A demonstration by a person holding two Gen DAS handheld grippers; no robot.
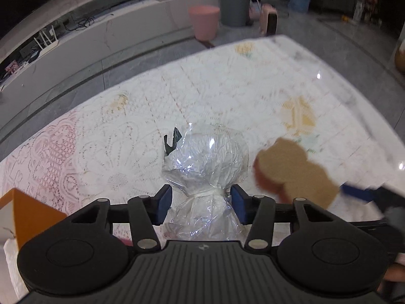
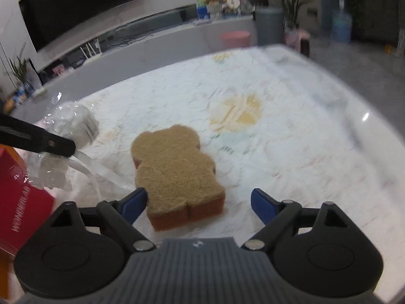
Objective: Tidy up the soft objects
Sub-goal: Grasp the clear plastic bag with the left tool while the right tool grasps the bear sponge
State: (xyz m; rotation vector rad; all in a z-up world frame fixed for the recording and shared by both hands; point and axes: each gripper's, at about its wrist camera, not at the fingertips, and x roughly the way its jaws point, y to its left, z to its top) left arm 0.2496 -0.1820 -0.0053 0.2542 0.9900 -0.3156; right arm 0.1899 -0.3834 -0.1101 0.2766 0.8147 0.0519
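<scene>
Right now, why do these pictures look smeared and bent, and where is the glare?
Left wrist view: the sponge is smeared by motion, the table edge bows from the fisheye lens, and highlights glint on the plastic bag. Right wrist view: the tablecloth is streaked, while the sponge stays fairly sharp.

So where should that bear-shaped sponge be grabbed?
Across its narrow waist, I'd guess. The sponge lies flat on the tablecloth, feet toward the right hand-held gripper, so come in low from that end with one finger on each side edge, squeezing gently since it is soft.
</scene>
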